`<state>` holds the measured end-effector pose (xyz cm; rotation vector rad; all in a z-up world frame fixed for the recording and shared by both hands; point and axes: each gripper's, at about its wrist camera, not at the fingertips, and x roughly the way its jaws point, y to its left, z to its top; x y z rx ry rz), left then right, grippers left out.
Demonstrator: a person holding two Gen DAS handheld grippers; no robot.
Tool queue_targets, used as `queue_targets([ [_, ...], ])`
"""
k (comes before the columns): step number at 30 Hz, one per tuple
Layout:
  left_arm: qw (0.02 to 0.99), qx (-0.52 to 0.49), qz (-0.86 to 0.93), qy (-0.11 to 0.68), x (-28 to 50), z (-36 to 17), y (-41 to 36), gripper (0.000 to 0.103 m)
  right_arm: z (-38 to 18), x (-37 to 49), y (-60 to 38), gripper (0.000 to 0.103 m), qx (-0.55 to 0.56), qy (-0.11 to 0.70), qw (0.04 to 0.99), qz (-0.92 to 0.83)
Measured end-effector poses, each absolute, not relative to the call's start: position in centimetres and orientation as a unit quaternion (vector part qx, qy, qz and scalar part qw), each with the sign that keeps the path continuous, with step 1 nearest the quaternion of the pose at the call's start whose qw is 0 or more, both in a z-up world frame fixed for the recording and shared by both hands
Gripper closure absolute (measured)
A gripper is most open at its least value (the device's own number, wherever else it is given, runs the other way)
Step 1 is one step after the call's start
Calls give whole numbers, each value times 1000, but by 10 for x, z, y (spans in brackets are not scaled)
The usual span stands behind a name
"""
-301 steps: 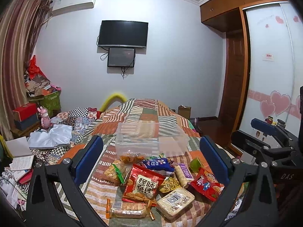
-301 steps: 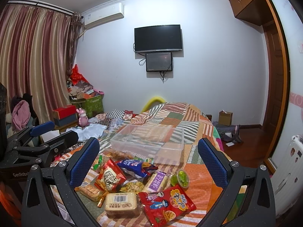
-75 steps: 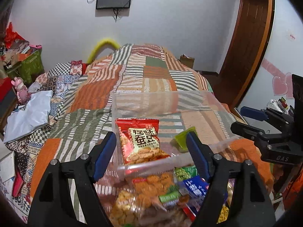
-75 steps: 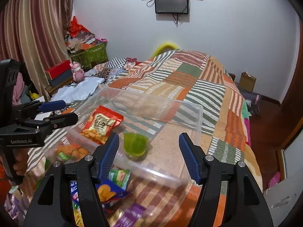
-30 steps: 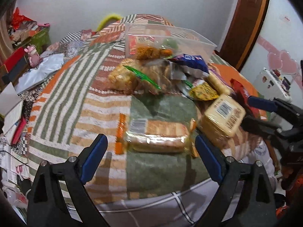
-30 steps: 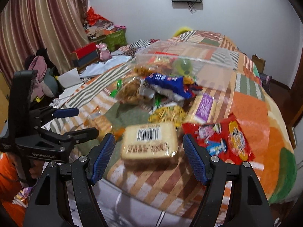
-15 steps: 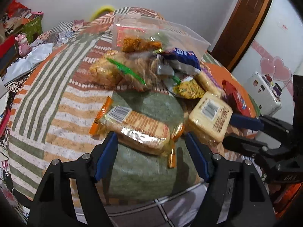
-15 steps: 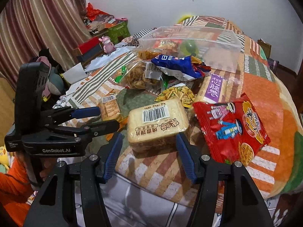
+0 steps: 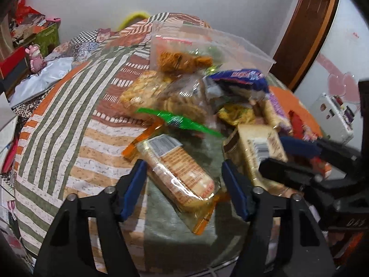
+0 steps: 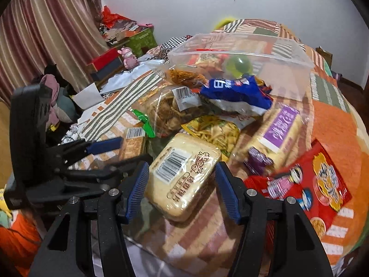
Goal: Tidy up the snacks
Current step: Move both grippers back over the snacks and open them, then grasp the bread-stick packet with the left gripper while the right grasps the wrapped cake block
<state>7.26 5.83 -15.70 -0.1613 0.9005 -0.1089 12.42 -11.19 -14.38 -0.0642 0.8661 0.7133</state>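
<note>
The left gripper (image 9: 184,182) hovered low over the quilt, its jaws closing around a long cracker pack (image 9: 177,170) with orange ends that lay slantwise between the blue pads. The left pad (image 9: 135,184) sat just beside the pack's near side; the right one stood a little clear, so no firm squeeze showed yet.

Off to that gripper's right, the right gripper (image 10: 182,189) straddled a pale block of cake with a barcode label (image 10: 182,173). Its jaws stood about half open, the pads close against both flanks of the block; whether they pressed in could not be told.

Ahead of both tools lay the heap of snacks: a clear bag with a green seal (image 9: 170,101), a blue packet (image 10: 233,92), a yellow bag of strips (image 10: 212,133), and a purple-labelled pack (image 10: 276,133). A red packet (image 10: 318,189) lay to the right of the right gripper. Beyond the heap stood the clear plastic bin (image 10: 288,55), with a red bag (image 10: 205,58) and a green cup (image 10: 238,64) already inside. Everything rested on the striped patchwork quilt (image 9: 69,120).
</note>
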Motion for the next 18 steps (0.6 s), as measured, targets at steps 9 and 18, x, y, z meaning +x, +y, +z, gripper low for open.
queue_targets([
  [9, 903, -61, -45, 422, 60, -159, 78, 59, -146, 123, -89, 31, -56, 402, 843, 353],
  [18, 907, -60, -36, 414, 61, -160, 80, 63, -159, 122, -84, 36, -85, 408, 842, 343],
])
